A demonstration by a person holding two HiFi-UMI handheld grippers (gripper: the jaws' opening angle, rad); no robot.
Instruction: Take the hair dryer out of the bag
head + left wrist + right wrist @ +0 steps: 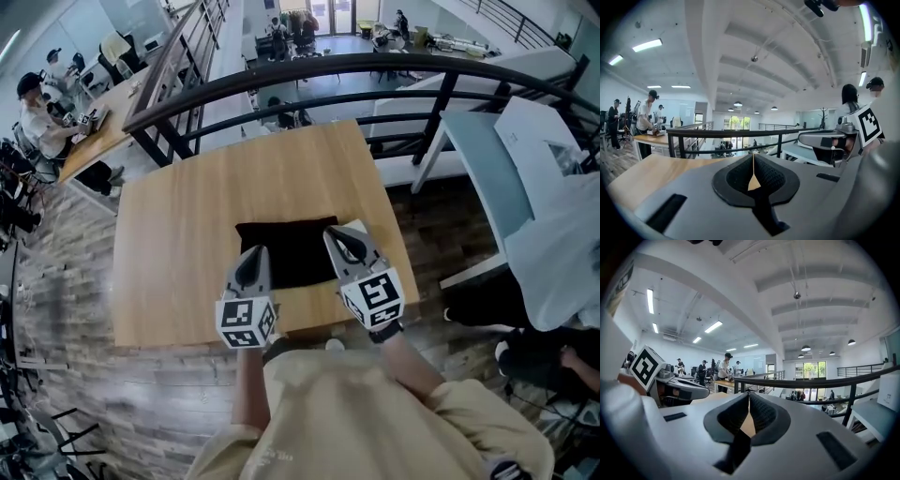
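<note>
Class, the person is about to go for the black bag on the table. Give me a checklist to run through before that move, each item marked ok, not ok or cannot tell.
1. Black bag found: ok, it lies flat on the wooden table.
2. Left gripper empty: ok, its jaws are together on nothing.
3. Right gripper empty: ok, its jaws are together on nothing.
4. Jaws open for a grasp: not ok, both are shut.
5. Bag's opening found: cannot tell, no mouth shows in the head view.
6. Hair dryer in sight: not ok, none shows in any view.
</note>
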